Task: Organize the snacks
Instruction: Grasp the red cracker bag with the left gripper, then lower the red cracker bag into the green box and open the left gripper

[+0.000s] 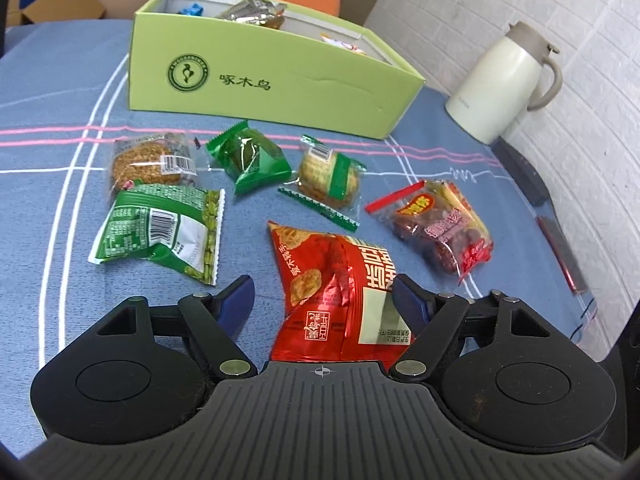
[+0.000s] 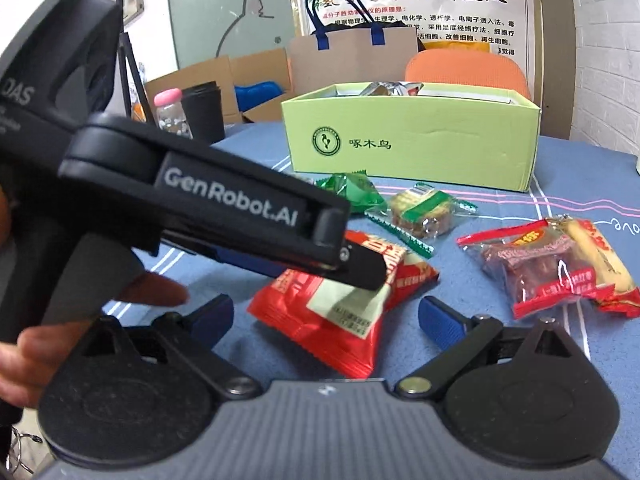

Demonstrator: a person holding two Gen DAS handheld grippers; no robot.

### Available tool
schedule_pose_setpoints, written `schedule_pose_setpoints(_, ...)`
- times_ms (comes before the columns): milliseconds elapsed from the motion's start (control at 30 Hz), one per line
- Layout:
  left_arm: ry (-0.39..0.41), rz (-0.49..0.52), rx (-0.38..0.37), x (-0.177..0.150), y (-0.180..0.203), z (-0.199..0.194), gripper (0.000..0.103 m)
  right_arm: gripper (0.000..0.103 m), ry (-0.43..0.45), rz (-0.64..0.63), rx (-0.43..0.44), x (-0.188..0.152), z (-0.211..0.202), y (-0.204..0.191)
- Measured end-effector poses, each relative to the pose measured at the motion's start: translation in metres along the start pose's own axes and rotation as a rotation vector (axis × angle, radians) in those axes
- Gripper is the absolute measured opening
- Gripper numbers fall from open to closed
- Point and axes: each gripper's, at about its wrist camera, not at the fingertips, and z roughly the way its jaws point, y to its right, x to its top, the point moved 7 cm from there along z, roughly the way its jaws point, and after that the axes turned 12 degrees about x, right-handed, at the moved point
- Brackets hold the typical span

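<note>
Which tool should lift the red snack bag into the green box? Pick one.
Left. The left tool already straddles the red snack bag, open. The right tool sits behind, partly blocked.

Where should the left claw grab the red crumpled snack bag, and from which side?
Grip the red snack bag across its puffed middle, coming from the near side, tilted downward. It already lies between the left claw's open jaws, its flat sealed end pointing toward the green box.

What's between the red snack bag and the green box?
In the left wrist view, a cookie packet with a green band lies on the cloth between the red snack bag and the green box.
</note>
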Motion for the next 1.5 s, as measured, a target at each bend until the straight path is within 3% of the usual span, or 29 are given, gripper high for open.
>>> schedule_pose_setpoints(67, 0.005, -0.004, -0.006, 0.0, -0.002, 0.001, 0.062, 0.096, -0.012, 0.01, 0.032, 0.001, 0.006, 0.002)
schedule_pose_setpoints(100, 0.008, -0.007, -0.009, 0.0, -0.003, 0.001, 0.058, 0.089, -0.008, 0.02, 0.056, 0.001, 0.006, 0.001)
schedule_pose_setpoints(167, -0.005, -0.025, -0.042, -0.002, -0.005, 0.0, 0.034, 0.077, -0.026, -0.03, 0.027, -0.001, 0.004, -0.004)
schedule_pose_setpoints(333, 0.02, -0.044, -0.056, -0.005, -0.001, -0.014, 0.013, 0.07, -0.012, -0.044, 0.017, 0.004, -0.009, -0.013)
schedule_pose_setpoints(700, 0.076, -0.071, -0.088, 0.038, 0.017, -0.024, 0.013, 0.07, 0.047, -0.113, -0.046, 0.049, -0.019, 0.002)
schedule_pose_setpoints(967, 0.211, -0.036, -0.073, 0.142, 0.032, -0.023, 0.012, 0.07, 0.125, -0.225, -0.1, 0.14, 0.005, 0.038)
schedule_pose_setpoints(1067, 0.238, -0.022, -0.035, 0.184, 0.033, -0.01, 0.012, 0.07, 0.124, -0.223, -0.089, 0.172, 0.029, 0.061)
schedule_pose_setpoints(1233, 0.214, -0.02, 0.032, 0.232, 0.028, 0.032, 0.012, 0.07, 0.079, -0.195, -0.068, 0.202, 0.071, 0.096)
schedule_pose_setpoints(1433, 0.171, -0.001, 0.054, 0.255, 0.017, 0.081, 0.013, 0.071, 0.045, -0.126, -0.035, 0.209, 0.11, 0.126)
schedule_pose_setpoints(1500, 0.173, 0.002, 0.04, 0.26, 0.015, 0.089, 0.018, 0.077, 0.066, -0.093, -0.029, 0.213, 0.112, 0.134)
